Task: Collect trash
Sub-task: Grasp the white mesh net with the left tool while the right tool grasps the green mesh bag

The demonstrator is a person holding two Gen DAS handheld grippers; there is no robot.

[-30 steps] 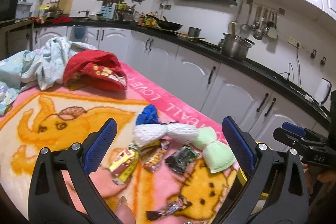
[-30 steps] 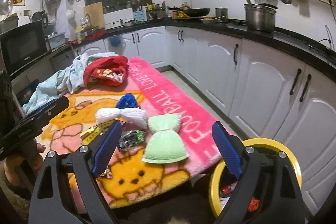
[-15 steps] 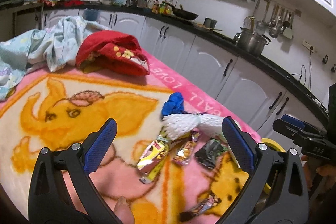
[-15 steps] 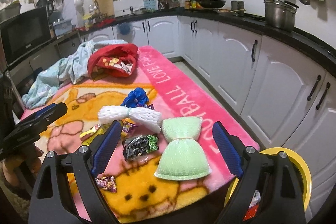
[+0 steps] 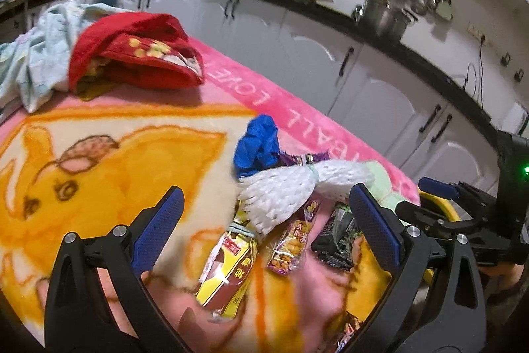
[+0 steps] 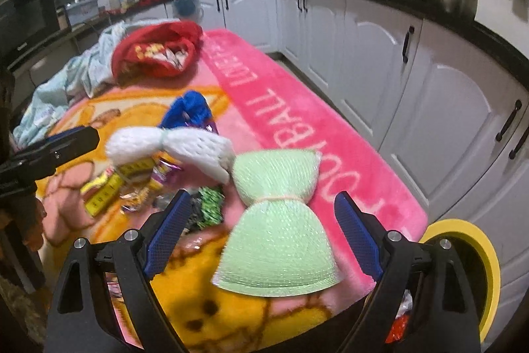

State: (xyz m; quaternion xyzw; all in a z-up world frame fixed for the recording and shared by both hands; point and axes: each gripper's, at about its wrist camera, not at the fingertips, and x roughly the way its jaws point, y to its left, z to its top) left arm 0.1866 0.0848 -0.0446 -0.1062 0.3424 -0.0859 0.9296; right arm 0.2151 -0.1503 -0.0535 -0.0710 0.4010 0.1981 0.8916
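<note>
Trash lies on a pink and yellow cartoon blanket [image 5: 99, 161]. My left gripper [image 5: 264, 220] is open above a yellow and red wrapper [image 5: 228, 267], an orange snack packet [image 5: 294, 237] and a white foam net [image 5: 281, 191]; a dark packet [image 5: 334, 237] lies by its right finger. My right gripper [image 6: 261, 234] is open, its fingers on either side of a green foam net [image 6: 277, 220], apart from it. A blue crumpled bag [image 6: 188, 111] and the white foam net [image 6: 172, 144] lie further back. A yellow-rimmed bin [image 6: 476, 253] stands low at the right.
A red garment [image 5: 132, 55] and a pale blue cloth [image 5: 39, 58] are heaped at the far end of the blanket. White kitchen cabinets [image 6: 429, 81] under a black counter run along the right. The other gripper [image 6: 49, 151] shows at the left edge of the right wrist view.
Both grippers have come down and forward toward the trash, which now looks larger. The left is now over the wrappers, the right around the green net. Both jaws stayed wide.
</note>
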